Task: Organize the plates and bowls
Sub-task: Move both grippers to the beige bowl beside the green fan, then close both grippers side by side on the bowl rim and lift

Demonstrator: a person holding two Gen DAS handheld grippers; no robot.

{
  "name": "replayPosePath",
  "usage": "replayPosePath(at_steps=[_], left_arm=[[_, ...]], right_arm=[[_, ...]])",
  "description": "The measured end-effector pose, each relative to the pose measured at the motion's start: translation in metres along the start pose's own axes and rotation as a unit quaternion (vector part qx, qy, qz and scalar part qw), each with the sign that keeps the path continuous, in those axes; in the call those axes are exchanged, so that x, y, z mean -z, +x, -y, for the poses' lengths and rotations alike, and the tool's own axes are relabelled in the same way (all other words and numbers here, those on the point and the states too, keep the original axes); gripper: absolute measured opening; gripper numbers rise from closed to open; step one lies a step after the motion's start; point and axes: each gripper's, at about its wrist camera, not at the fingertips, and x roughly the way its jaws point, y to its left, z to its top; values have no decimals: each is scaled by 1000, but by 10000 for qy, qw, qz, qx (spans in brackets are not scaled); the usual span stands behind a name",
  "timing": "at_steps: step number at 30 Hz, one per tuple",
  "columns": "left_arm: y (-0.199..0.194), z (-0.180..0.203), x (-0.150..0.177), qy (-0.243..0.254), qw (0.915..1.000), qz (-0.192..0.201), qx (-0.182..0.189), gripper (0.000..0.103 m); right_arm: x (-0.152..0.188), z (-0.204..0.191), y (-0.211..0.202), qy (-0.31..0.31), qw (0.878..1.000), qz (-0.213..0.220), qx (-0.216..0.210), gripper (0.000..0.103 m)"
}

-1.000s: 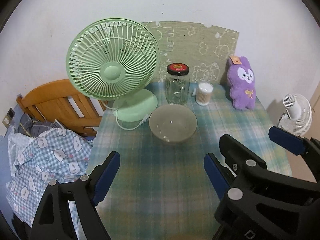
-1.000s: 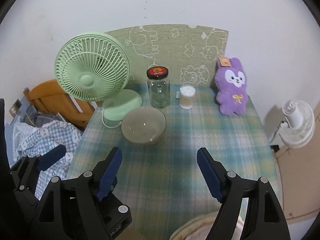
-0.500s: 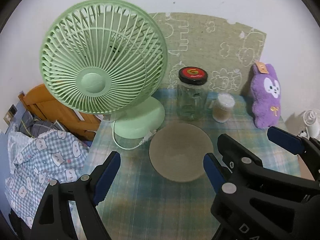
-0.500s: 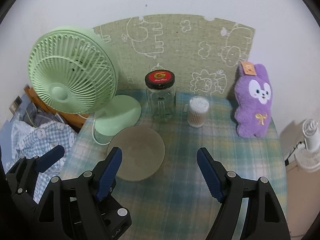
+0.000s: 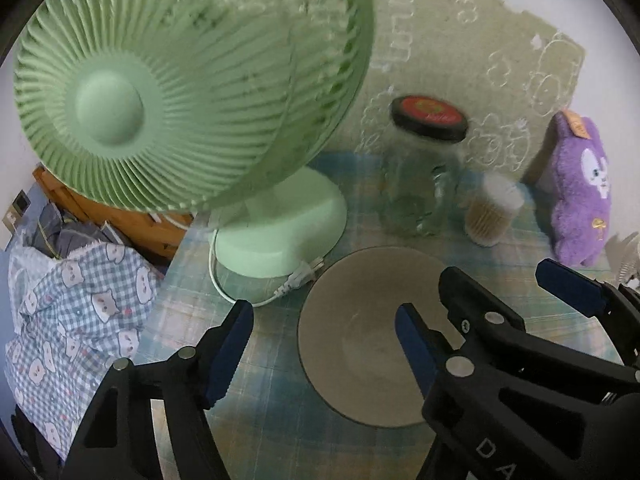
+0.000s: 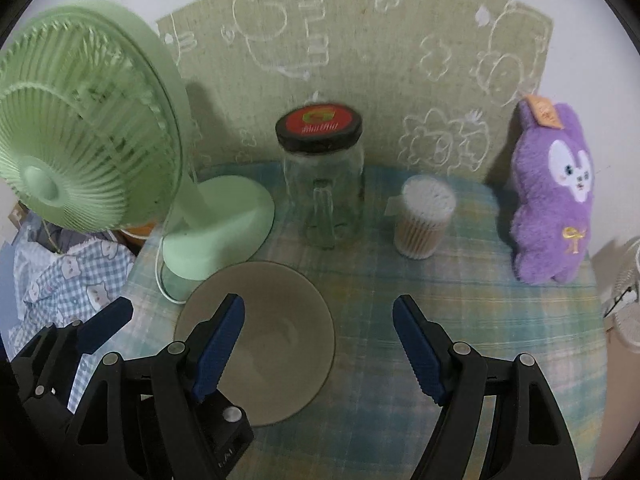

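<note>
Bowl (image 5: 372, 336): on bench (image 6: 460, 320), empty, round. Left gripper (image 5: 324, 344): jaws wide, rim between them, bowl at 1 o'clock, nearer. Right gripper (image 6: 318, 344): jaws wide, bowl at 9 o'clock.

Bowl (image 6: 276, 344) — smoky, seemingly translucent glass; upright, empty; resting on the plaid cloth.

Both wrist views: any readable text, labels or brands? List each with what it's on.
"DA": white letters on the black body of the right tool, cut off at the frame edge.
Jar lid: red label with yellow print, too blurred to read.
Purple plush's orange tag: print too small to read.
Left tool body: white marking, too small to read.
</note>
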Motion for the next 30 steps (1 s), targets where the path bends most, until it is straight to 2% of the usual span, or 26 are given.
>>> replayPosePath(at_steps=[6, 8, 9, 11, 13, 15, 18, 19, 23, 30], left_arm=[[28, -7, 5, 25, 9998, -217, -29, 66], [34, -9, 6, -17, 9997, -254, 26, 55], [36, -9, 6, -30, 9995, -295, 90, 45], [42, -9, 7, -27, 9990, -404, 166, 40], [45, -7, 7, 3, 9989, -442, 171, 31], [48, -6, 8, 25, 9986, -485, 196, 24], [50, -6, 8, 22, 9987, -491, 131, 17], [50, -6, 8, 30, 9988, -487, 97, 15], [50, -5, 8, 109, 9988, -462, 99, 16], [52, -7, 9, 172, 9989, -439, 51, 17]], right_arm=[[6, -5, 29, -1, 9998, -213, -33, 78], [6, -5, 34, 15, 9997, -253, -41, 78], [6, -5, 36, 24, 9997, -257, -32, 74], [7, -6, 40, 25, 9996, -274, 12, 63], [8, -7, 45, 49, 9993, -377, 4, 57], [9, -5, 48, 89, 9990, -440, 2, 44], [11, -3, 51, 114, 9987, -504, 37, 30], [11, -3, 51, 111, 9986, -511, 79, 28], [13, 0, 53, 105, 9985, -523, 112, 23], [16, 1, 56, 172, 9980, -576, 171, 19]])
